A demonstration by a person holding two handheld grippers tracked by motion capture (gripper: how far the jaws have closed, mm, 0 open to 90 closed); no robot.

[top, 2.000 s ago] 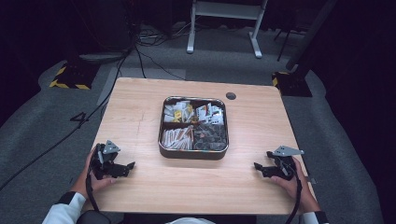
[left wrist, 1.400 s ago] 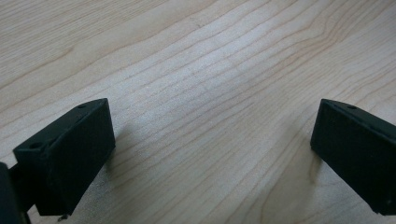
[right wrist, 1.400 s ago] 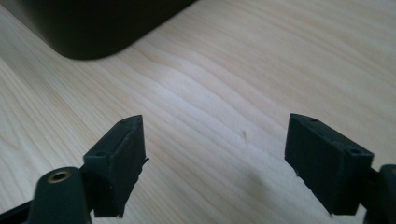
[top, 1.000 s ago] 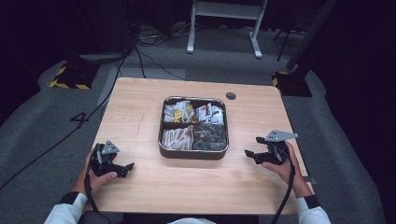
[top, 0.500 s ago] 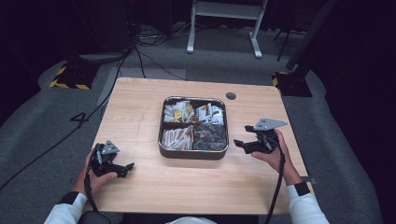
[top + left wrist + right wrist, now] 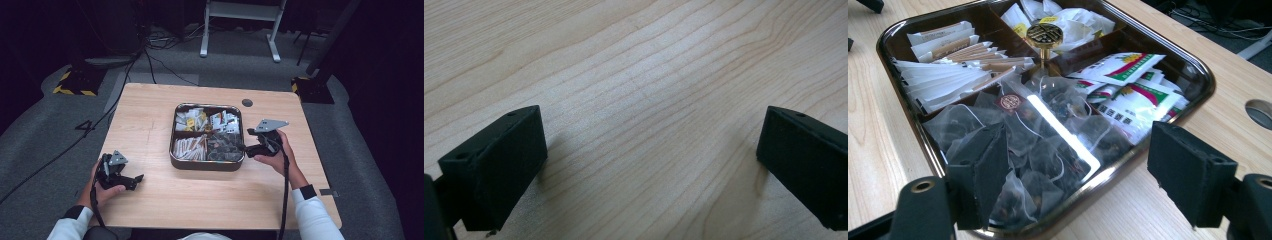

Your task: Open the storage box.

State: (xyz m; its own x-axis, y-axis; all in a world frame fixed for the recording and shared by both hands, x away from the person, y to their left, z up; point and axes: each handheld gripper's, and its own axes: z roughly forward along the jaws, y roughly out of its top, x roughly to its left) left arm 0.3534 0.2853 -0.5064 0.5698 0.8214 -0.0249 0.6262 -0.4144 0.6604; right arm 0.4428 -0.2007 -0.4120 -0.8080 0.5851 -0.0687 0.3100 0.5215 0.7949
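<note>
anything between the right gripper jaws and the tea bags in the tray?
No. In the right gripper view the open right gripper hangs at the tray rim, directly over the clear tea bags.

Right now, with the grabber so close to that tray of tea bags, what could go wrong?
The right gripper hangs with open jaws at the rim of the tray, so it might bump or shove the tray. The clear pyramid tea bags lie tangled with strings, so one pinch may lift several. The knob at the tray's middle could snag a jaw.

A white "4" (image 6: 86, 127) is marked on the grey floor (image 6: 45, 135).
</note>
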